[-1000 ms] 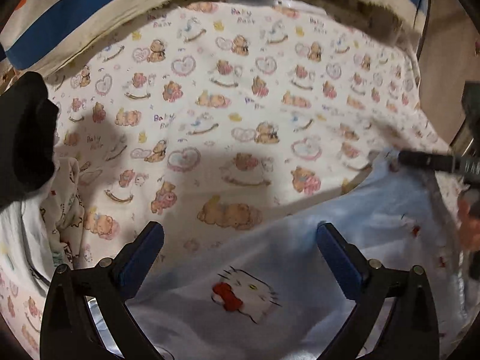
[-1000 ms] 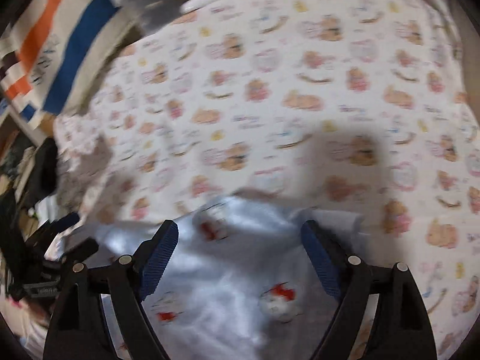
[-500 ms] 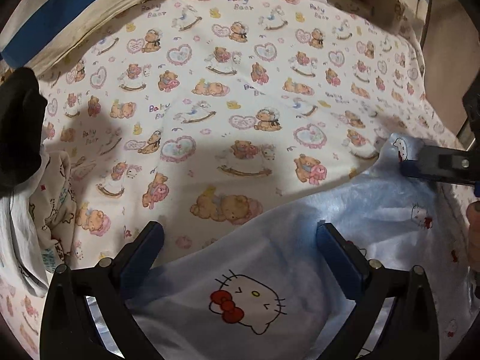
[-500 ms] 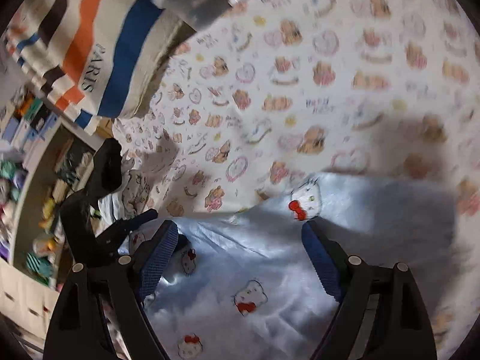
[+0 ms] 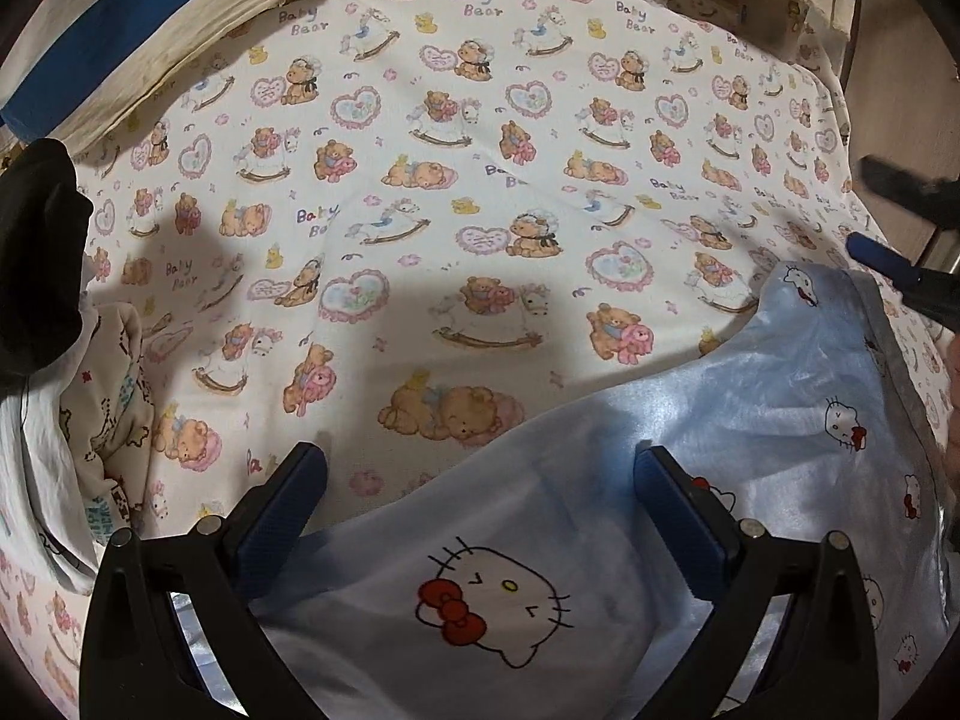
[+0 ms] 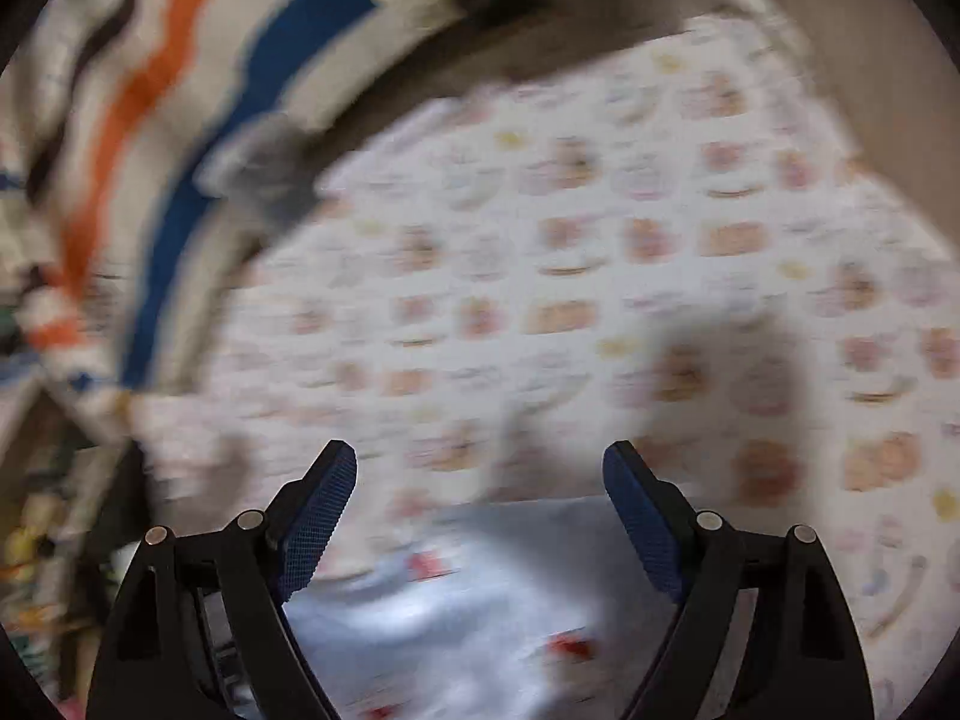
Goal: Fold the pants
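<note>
- A bear-print sheet (image 5: 456, 192) covers the whole surface.
- Pale blue pants (image 5: 690, 480) lie at its near right.
- The left gripper (image 5: 480, 516) tilts steeply down over them, jaws wide, empty.
- The right gripper (image 6: 480, 510) points shallower, jaws wide, holding nothing.

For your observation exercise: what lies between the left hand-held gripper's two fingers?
Left wrist view: the light blue cat-print pants lie beneath and between the open fingers, with bear-print sheet beyond.
</note>
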